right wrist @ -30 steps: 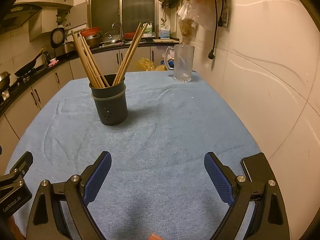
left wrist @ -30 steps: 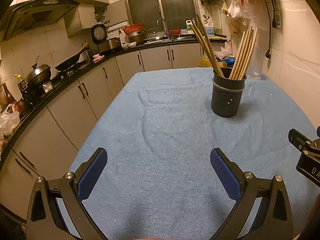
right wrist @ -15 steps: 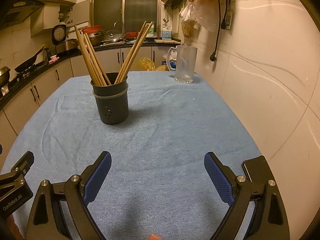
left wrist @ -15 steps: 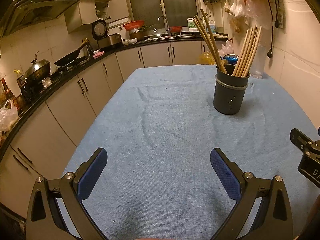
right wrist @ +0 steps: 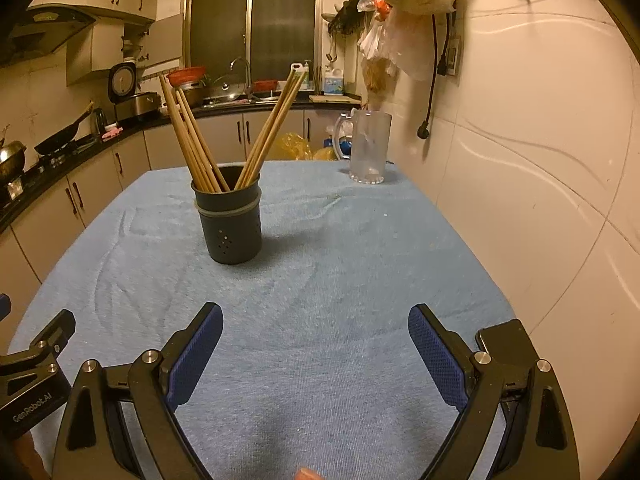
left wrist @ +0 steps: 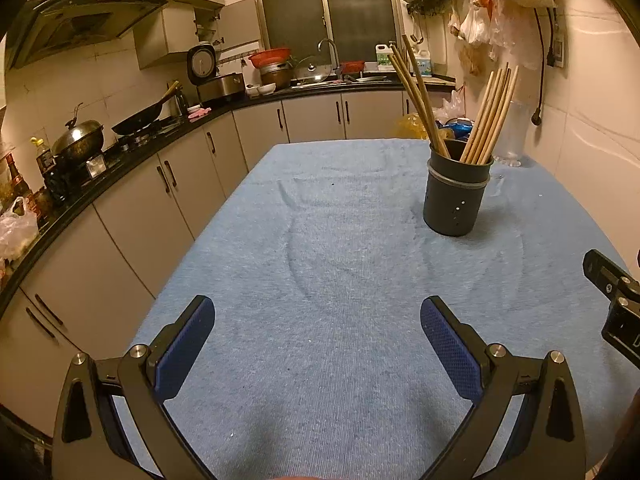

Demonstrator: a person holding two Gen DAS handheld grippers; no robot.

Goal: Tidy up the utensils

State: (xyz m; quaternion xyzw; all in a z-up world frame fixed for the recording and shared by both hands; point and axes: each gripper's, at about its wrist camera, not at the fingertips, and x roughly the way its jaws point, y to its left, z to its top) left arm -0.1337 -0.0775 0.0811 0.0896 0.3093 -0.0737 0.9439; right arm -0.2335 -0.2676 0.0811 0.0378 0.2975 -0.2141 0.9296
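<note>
**Supervisor:** Report tool status and the location of the task item.

**Operator:** I have the left tool (left wrist: 318,320) with its blue-padded jaws spread wide and nothing between them. The right tool (right wrist: 316,326) is the same: jaws apart, empty. Both hang over the blue towelling cloth (right wrist: 360,264) that covers the desk. The task item is the bundle of long tan wooden chopsticks (right wrist: 200,140), standing in the dark grey round perforated holder (right wrist: 230,224). The holder stands upright on the cloth, well ahead of both tools. The sticks lean in two fans, one to each side of the holder.

**Supervisor:** List the hazards from this position.

**Operator:** In my judgement:

1. Tipping. The sticks rise far above the holder rim. A tool pushing sideways on the upper ends would lever the holder over.
2. Sliding. The cloth around the holder shows wrinkles. A nudge at the base could drag cloth and holder together.
3. Partial grip. The sticks are thin, smooth and splayed. Closing on one fan may catch only some; the rest could slip and scatter.
4. Collision. The clear glass handled mug (right wrist: 368,148) stands beyond the holder, near the wall. An overshoot past the holder could strike it.
5. Tool contact. The two tools sit side by side; converging on the holder together risks a clash.
</note>
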